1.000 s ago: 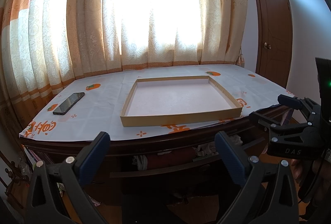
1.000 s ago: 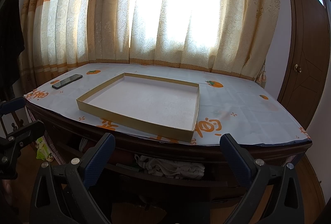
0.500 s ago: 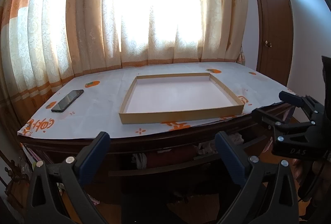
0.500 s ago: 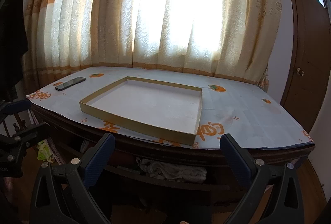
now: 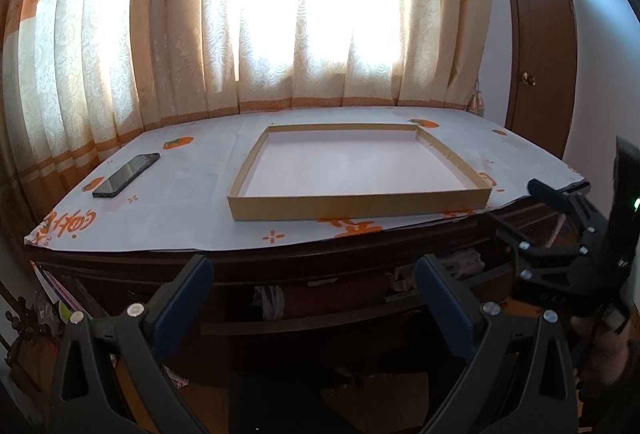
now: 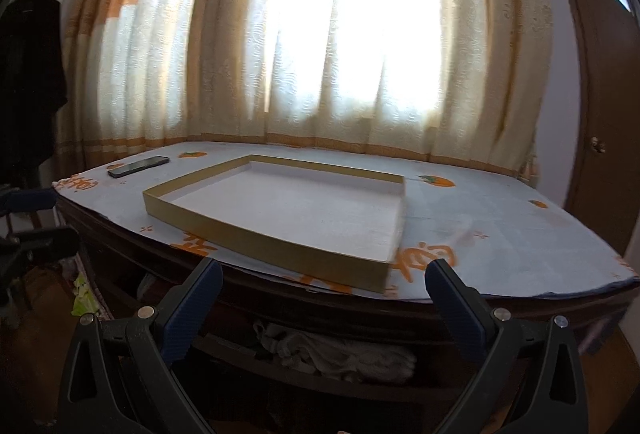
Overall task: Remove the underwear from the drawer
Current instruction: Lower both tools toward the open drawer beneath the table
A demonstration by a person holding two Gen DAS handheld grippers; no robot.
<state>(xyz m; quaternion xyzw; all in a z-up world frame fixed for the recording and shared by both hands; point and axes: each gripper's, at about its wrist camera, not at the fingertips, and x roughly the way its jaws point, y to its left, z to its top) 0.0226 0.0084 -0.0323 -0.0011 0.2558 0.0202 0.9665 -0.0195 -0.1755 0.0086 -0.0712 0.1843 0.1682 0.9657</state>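
Approach to the drawer, seen from both wrists. The left gripper (image 5: 314,300) and the right gripper (image 6: 324,298) both have their fingers spread wide and hold nothing. The drawer (image 6: 320,366) sits partly open under the front edge of the desk (image 6: 500,234), at 6 o'clock in each view. A pale bundle of cloth, judged to be the underwear (image 6: 336,350), lies inside it, directly between and beyond the right fingers; in the left view, darker red cloth (image 5: 332,298) occupies the drawer there. On the desk stand a shallow tray (image 5: 356,207) at centre and a phone (image 5: 126,181) at 10 o'clock of it. The right gripper also appears at 3 o'clock in the left view, close to the desk edge.

Risks, as judged: the drawer opening looks narrow, so a finger could strike the desk edge or the drawer front on entry. The interior is dim and the cloth is bunched, so a closure may catch several garments or only a loose fold that slips free.
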